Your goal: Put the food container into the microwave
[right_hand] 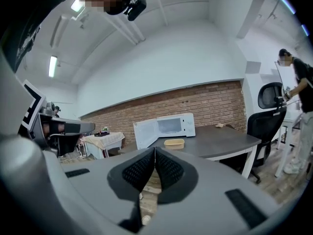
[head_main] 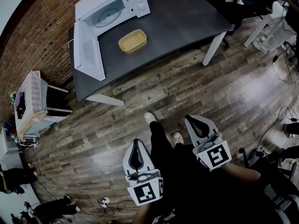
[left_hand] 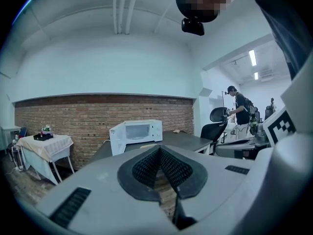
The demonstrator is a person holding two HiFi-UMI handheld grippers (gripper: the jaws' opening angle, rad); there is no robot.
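The food container, a shallow yellowish tub, sits on the dark table, and neither gripper touches it. The white microwave stands on the same table at about 11 o'clock from the container, close to the brick wall. Its door is swung wide open and lies at about 8 o'clock from the container. The round turntable shows inside.

In the head view both grippers are low in the picture, over the wooden floor and well apart from the table. The left gripper is at about 6 o'clock and the right gripper at about 5 o'clock; both point toward 12 o'clock, at the table. The person's shoes show between them.

The left gripper's jaws are pressed together at the tips with nothing between them, and the right gripper's jaws are the same. In the left gripper view the microwave sits just above the tips, near 11 o'clock. In the right gripper view the container lies just above the tips, near 1 o'clock.

A small cloth-covered side table stands by the wall at 9 o'clock in the head view. A black office chair is at 1 o'clock, past the table's far end. Cables trail over the floor at 3 o'clock. Another person stands among chairs at 3 o'clock in the left gripper view.
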